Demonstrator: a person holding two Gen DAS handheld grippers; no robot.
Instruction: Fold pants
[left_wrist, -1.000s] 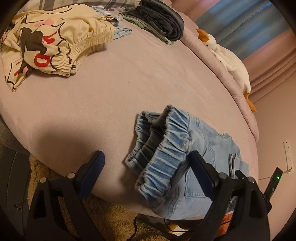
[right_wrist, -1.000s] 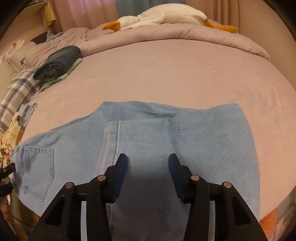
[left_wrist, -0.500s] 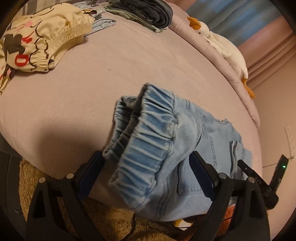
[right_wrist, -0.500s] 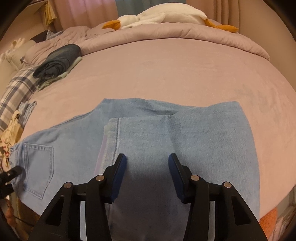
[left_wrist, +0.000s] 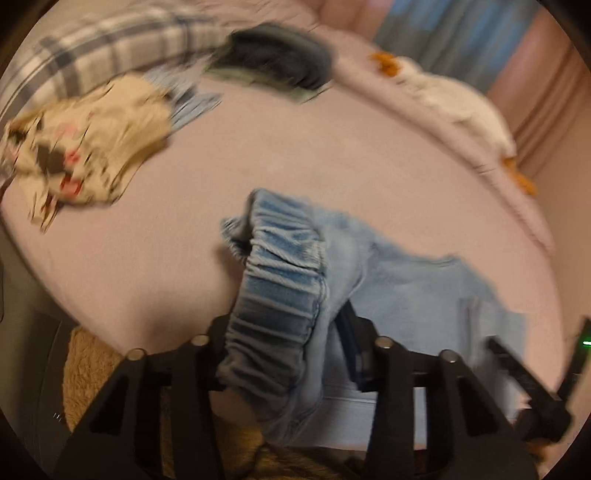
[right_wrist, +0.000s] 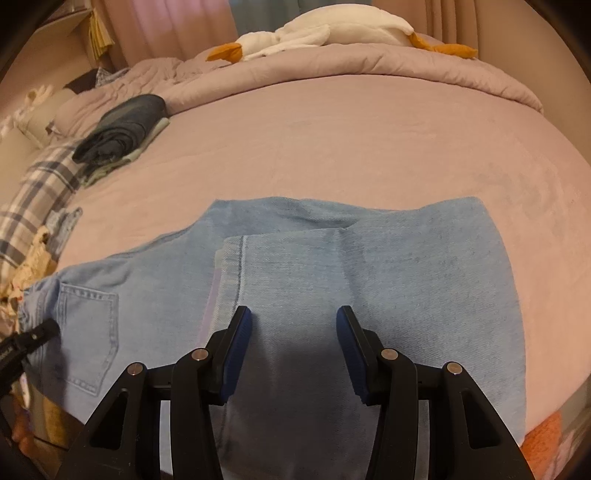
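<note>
Left wrist view, blurred: left gripper (left_wrist: 284, 332) clamped on elastic waistband of pants (left_wrist: 417, 295), gathered denim bunched between jaws at bed (left_wrist: 295, 147) near edge. Bare sheet ahead; printed cream garment (left_wrist: 85, 155) far left, dark folded clothes (left_wrist: 273, 62) beyond.

Right wrist view: right gripper (right_wrist: 294, 343) jaws apart, holding nothing, hovering over folded pant leg (right_wrist: 369, 280); contact unclear. Pants flat, back pocket (right_wrist: 86, 332) left. Open sheet ahead to duvet (right_wrist: 332, 70), plush goose (right_wrist: 325, 29).
</note>
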